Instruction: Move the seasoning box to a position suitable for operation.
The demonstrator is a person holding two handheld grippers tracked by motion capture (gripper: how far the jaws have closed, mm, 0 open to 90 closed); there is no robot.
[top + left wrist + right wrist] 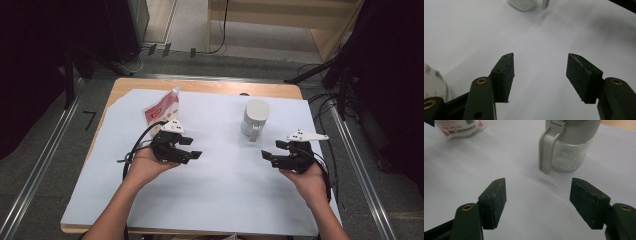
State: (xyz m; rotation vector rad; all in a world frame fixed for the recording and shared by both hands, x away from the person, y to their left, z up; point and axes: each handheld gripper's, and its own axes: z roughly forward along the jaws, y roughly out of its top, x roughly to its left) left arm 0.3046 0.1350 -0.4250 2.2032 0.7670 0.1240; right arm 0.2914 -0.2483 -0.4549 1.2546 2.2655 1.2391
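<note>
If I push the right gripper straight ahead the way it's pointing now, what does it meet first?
Most likely the jar's grey handle, which hangs almost dead ahead of the open right gripper. Only bare white sheet lies between. The pouch sits well off to the side. Depth is hard to judge.

— Where does everything sit on the table (210, 200)?

— The jar (255, 119) stands upright toward the far right, its handle turned to the near side. The pouch (162, 110) stands at the far left, well apart from the jar.

— And the grippers?

— The left gripper (192, 148) hovers just in front of the pouch, pointing right. The right gripper (272, 150) is near the jar's near right side, pointing left. A bare stretch of table lies between them.
</note>
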